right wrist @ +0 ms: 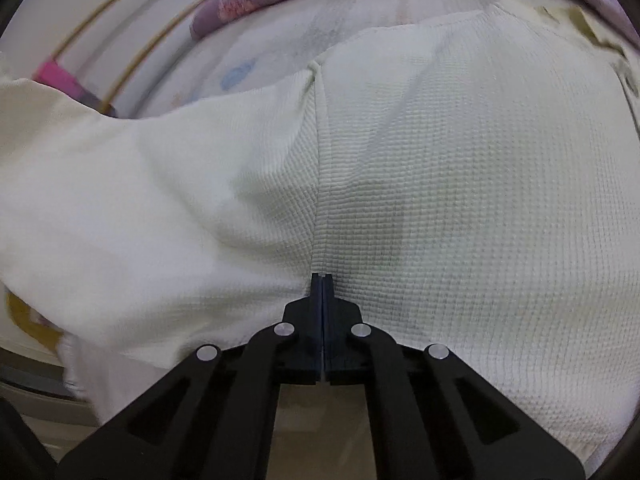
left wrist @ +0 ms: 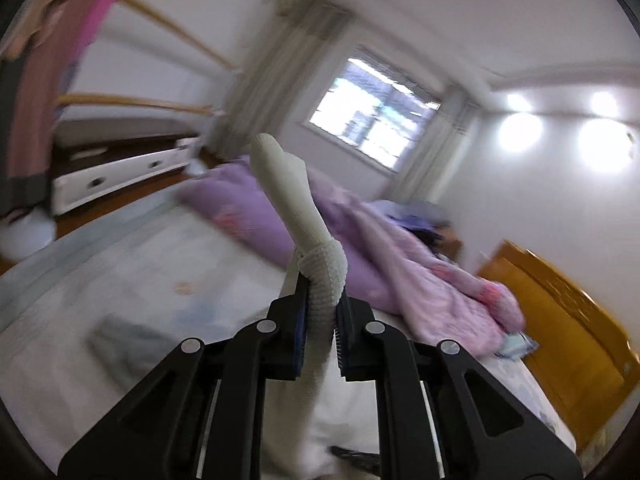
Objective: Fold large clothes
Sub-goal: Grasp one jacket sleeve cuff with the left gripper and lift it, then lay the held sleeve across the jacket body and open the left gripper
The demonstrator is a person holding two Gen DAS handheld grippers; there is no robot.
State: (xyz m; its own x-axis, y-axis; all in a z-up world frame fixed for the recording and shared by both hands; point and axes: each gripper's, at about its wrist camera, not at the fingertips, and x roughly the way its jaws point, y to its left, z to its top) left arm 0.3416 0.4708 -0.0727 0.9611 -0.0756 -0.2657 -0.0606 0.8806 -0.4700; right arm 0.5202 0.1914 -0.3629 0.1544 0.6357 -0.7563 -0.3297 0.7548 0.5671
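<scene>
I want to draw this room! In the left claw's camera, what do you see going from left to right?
Hanging pink and grey clothes → white drawers → the left claw pinching the cream garment → window → wooden headboard.

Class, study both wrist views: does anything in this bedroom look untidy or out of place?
Yes. A purple quilt lies crumpled in a heap across the bed rather than spread flat. The white garment held in both tongs simply looks mid-fold.

Matt waffle-knit cloth garment (right wrist: 440, 180), matt black plastic tool (right wrist: 322, 284), glossy wooden headboard (left wrist: 568, 320)
</scene>
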